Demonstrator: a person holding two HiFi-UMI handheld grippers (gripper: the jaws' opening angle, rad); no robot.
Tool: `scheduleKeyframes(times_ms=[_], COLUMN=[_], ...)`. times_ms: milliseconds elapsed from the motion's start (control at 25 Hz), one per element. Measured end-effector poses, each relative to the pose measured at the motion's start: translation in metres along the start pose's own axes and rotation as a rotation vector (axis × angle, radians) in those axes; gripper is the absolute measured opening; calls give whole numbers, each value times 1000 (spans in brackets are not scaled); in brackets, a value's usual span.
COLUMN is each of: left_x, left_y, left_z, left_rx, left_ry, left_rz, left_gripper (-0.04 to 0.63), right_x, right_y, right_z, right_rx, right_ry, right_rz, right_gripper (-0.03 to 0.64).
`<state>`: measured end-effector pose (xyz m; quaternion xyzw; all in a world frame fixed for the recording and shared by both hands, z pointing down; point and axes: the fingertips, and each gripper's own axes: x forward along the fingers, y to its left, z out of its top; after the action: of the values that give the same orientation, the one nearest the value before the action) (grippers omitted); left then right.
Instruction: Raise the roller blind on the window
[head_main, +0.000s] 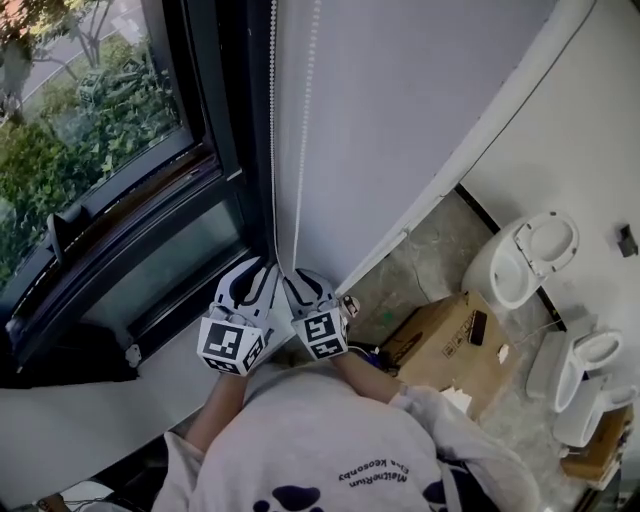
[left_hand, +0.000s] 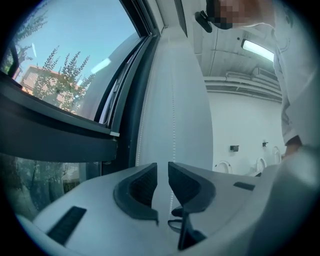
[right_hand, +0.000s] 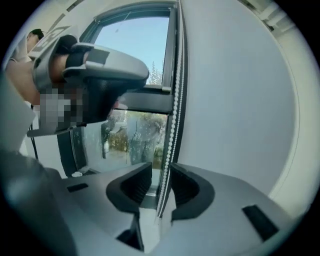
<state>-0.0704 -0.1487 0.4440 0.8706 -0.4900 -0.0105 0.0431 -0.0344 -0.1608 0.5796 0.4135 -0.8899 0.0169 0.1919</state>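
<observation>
- Bead chain hangs down beside the window frame; no blind fabric shows across the glass.
- Right tool stands slightly open with the chain between its jaws, unpinched; left tool is open too, the chain just beside its jaws.
- Clamping both strands together would likely lock the loop; a loose grip slips over beads.
- Shirt print and the cardboard box label are unreadable.

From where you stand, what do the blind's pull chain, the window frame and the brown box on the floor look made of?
Pull chain: small white beads, glossy, probably plastic. Window frame: dark, smooth, straight-edged, likely painted metal. Brown box: dull tan faces, open flaps, cardboard.
</observation>
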Motion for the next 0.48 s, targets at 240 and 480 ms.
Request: scheduleKeyframes(times_ms=[240, 480], left_x=[-5, -9], left_y=[8, 5], left_z=[1, 11], left_rx=[18, 59], left_ry=[-6, -8], left_rz=[62, 129], left_gripper=[69, 57], right_x=[-33, -77], right_y=[-18, -40], right_z=[53, 112], right_rx=[29, 77], right_ry=[-165, -314], right_rz=[-114, -226], right_gripper=[107, 77])
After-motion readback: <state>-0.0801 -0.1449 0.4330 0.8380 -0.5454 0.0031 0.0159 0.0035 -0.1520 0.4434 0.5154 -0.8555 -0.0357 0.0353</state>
